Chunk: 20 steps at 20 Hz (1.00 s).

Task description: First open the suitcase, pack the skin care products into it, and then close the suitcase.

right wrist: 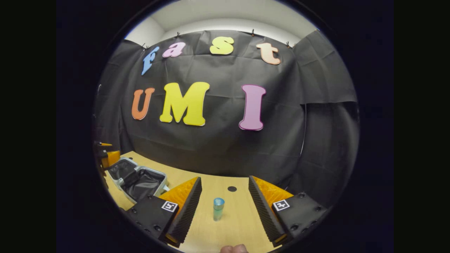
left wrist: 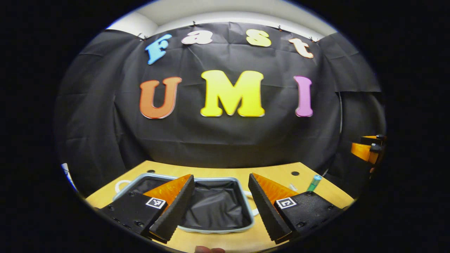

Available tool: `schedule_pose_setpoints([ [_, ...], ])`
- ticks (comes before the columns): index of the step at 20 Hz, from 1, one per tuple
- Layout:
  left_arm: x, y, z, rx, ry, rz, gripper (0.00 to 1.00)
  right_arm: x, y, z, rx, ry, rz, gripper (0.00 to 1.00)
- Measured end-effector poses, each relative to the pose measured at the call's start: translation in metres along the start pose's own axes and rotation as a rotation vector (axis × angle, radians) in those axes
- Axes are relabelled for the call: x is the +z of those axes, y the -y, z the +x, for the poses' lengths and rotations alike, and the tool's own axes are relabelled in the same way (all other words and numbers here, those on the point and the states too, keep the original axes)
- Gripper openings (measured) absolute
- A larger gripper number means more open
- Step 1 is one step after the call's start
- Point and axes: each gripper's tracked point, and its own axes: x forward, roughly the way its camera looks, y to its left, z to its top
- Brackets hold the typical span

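Open suitcase (left wrist: 214, 207), bottle (right wrist: 218, 208) apart.

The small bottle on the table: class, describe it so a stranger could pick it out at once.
Start at the light wooden table before the black cloth wall. The open grey suitcase with black lining lies at one end; away from it, standing upright alone, is the small translucent green bottle with a blue cap. It is the only upright, coloured item there.
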Motion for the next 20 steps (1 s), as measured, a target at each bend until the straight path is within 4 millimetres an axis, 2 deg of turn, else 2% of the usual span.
schedule_pose_setpoints([
  [5, -0.045, 0.099, 0.026, -0.159, -0.084, 0.003, 0.98, -0.027, 0.034, -0.001, -0.005, -0.069, -0.030, 0.79],
  [7, -0.069, 0.136, 0.042, -0.225, -0.117, 0.037, 0.98, -0.041, 0.049, -0.004, -0.021, -0.107, -0.034, 0.80],
  [10, -0.113, 0.167, 0.067, -0.265, -0.194, 0.037, 0.98, -0.051, 0.071, -0.008, -0.050, -0.138, -0.052, 0.80],
  [11, -0.126, 0.174, 0.072, -0.267, -0.228, 0.019, 0.98, -0.051, 0.078, -0.010, -0.063, -0.141, -0.058, 0.78],
  [14, -0.157, 0.178, 0.095, -0.234, -0.295, -0.004, 0.98, -0.060, 0.099, -0.015, -0.106, -0.173, -0.052, 0.80],
  [17, -0.177, 0.178, 0.122, -0.215, -0.318, 0.022, 0.99, -0.079, 0.114, -0.022, -0.138, -0.232, -0.060, 0.79],
  [20, -0.198, 0.178, 0.139, -0.192, -0.376, 0.001, 0.98, -0.084, 0.125, -0.025, -0.154, -0.253, -0.064, 0.80],
])
